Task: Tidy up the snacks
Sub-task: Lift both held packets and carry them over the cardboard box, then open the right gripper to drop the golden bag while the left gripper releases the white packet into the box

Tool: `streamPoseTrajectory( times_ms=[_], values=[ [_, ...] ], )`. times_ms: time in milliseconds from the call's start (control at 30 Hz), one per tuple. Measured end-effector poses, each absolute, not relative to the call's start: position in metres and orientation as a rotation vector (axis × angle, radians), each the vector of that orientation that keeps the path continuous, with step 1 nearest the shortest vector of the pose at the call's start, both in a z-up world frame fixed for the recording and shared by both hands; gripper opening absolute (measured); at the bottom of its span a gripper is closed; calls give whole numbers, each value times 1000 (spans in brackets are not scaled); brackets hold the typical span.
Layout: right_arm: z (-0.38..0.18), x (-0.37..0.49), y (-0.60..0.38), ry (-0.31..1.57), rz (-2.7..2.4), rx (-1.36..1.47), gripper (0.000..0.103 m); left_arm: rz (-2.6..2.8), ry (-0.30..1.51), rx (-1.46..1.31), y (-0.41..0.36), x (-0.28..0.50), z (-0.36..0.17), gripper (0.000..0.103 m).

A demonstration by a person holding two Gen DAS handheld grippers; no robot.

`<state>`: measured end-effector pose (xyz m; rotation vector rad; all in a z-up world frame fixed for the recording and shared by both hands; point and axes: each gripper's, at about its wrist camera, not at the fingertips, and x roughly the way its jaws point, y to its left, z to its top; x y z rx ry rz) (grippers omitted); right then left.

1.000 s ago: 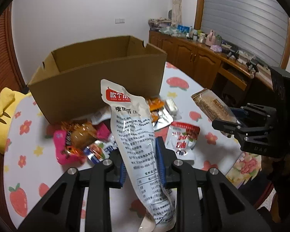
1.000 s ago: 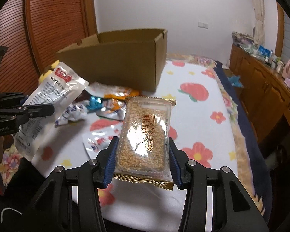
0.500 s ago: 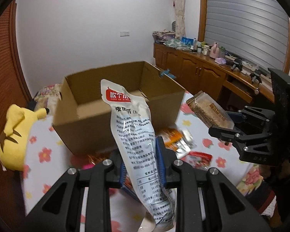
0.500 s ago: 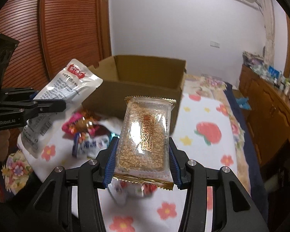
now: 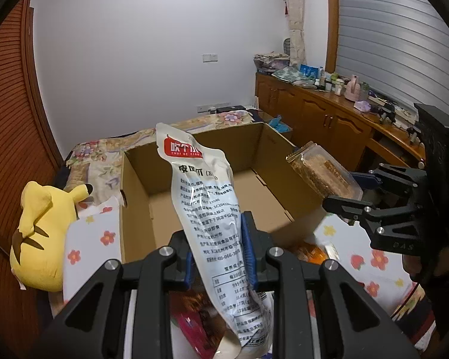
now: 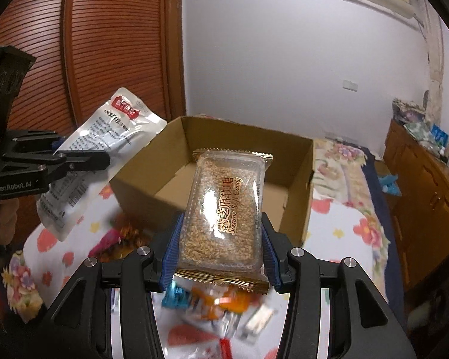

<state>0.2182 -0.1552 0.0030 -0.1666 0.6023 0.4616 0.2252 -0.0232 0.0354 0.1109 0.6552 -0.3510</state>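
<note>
My left gripper (image 5: 217, 254) is shut on a long white snack pouch (image 5: 206, 197) with a red label, held up over the near edge of an open cardboard box (image 5: 140, 209). My right gripper (image 6: 220, 257) is shut on a clear pack of sesame soft candy (image 6: 224, 209), held above the box (image 6: 296, 209) front. The right gripper also shows in the left wrist view (image 5: 356, 191), and the left gripper shows in the right wrist view (image 6: 83, 155). The box looks empty inside.
Several loose snack packets (image 6: 218, 305) lie blurred on the floral tablecloth (image 6: 338, 227) in front of the box. A yellow plush toy (image 5: 42, 233) lies left of the box. A wooden cabinet (image 5: 329, 125) with clutter stands at the right.
Both grippers have risen and moved forward with their packs, from above the loose snacks to over the box, so the box's inside now shows.
</note>
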Motion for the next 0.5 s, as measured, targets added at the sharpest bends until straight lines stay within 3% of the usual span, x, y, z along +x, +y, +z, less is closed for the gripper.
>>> streamPoseTrajectory(
  times_ms=[500],
  values=[
    [-18, 291, -143, 692, 466, -165, 54, -325, 706, 117, -16, 296, 22, 24]
  ],
)
